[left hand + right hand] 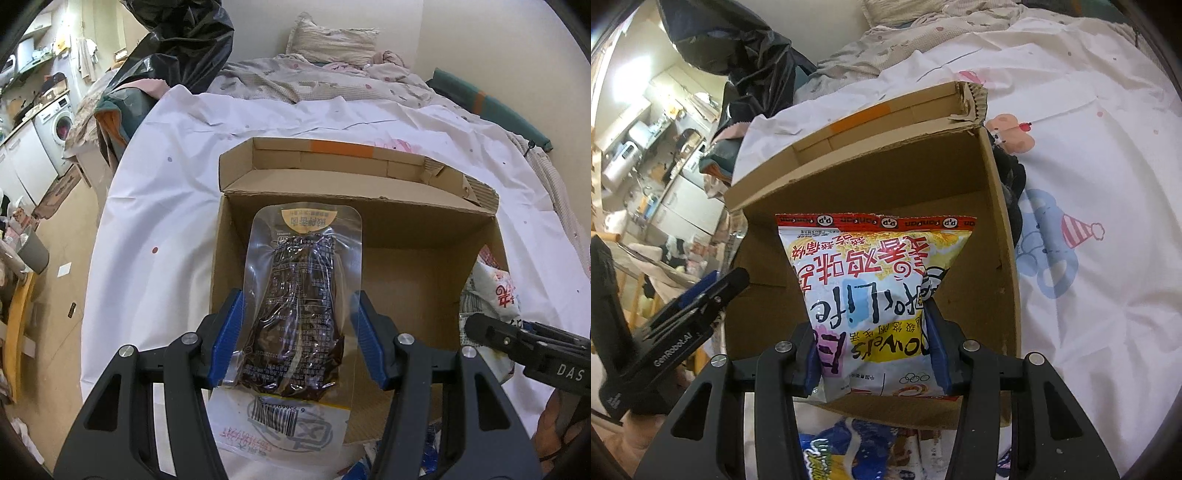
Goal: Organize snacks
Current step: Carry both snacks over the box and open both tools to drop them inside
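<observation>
We've got a clear pouch [299, 306] of dark snack pinched between the blue pads of the left gripper [299, 339], hanging over the open box [424, 236]. The right gripper [873, 354] is clamped on a chip bag [875, 291], also over the box [960, 177]. The box sits on a white sheet [155, 206] on the bed. More packets [846, 450] lie below, kinda blurry though.
</observation>
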A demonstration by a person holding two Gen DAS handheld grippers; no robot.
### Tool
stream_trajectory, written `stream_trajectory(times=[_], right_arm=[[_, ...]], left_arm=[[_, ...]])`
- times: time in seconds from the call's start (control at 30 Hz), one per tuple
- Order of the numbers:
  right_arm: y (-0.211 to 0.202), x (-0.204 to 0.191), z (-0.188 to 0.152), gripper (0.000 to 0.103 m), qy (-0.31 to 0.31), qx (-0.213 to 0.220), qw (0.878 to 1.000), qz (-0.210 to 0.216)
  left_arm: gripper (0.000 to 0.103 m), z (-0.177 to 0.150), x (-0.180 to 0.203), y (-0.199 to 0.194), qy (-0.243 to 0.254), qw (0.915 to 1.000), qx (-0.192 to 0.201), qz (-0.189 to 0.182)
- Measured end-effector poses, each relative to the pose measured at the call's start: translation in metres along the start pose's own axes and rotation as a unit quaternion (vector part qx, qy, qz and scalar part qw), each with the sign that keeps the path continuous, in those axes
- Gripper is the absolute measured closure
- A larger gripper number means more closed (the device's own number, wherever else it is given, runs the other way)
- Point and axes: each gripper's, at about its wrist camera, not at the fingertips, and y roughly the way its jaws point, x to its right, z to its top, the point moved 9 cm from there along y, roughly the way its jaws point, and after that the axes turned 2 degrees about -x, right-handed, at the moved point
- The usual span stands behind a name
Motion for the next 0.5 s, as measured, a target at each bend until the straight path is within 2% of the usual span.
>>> stream_trajectory(times=[0.5], right_arm=[[0.0034, 0.0011, -0.0011, 0.051, -0.002, -0.003, 1.0, -0.006]], left_arm=[[0.046, -0.0037, -0.0063, 0.0043, -0.012, 0.9999, -0.007, -0.004]])
